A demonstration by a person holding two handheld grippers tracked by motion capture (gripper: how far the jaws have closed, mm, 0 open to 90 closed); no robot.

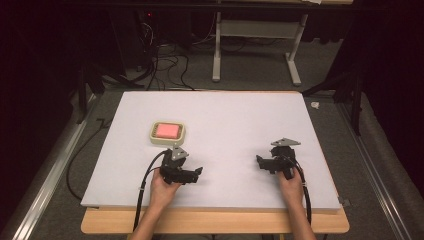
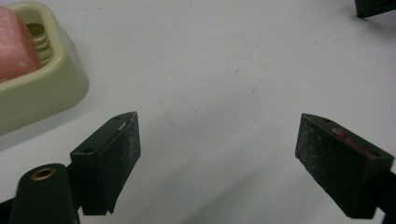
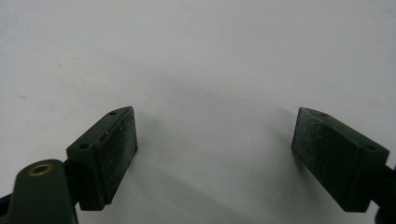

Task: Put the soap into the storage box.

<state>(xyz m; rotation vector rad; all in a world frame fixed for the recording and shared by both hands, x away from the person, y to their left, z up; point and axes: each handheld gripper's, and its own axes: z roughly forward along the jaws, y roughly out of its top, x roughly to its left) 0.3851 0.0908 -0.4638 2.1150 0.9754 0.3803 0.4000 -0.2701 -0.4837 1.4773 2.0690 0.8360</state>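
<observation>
You hold the left gripper (image 1: 196,172) low over the white board (image 1: 225,115), just in front of the soap dish (image 1: 168,133) and a little to its right. Its jaws stand wide apart in the left gripper view, and between them there is nothing, you see there the bare white surface. The pink soap (image 1: 167,131) lies inside the cream dish, which rests on the left half of the board. In the left gripper view the dish (image 2: 42,88) is at the upper left corner, beside the left jaw and not between the jaws, and the soap (image 2: 14,49) fills most of it. Your right gripper (image 1: 260,162) is well apart from the dish, on the right half of the board, and it points toward the left gripper. Its jaws are also wide apart and hold nothing. Both your hands come in from the near edge of the wooden table (image 1: 215,222), and a black cable (image 1: 142,187) trails back from the left gripper.
</observation>
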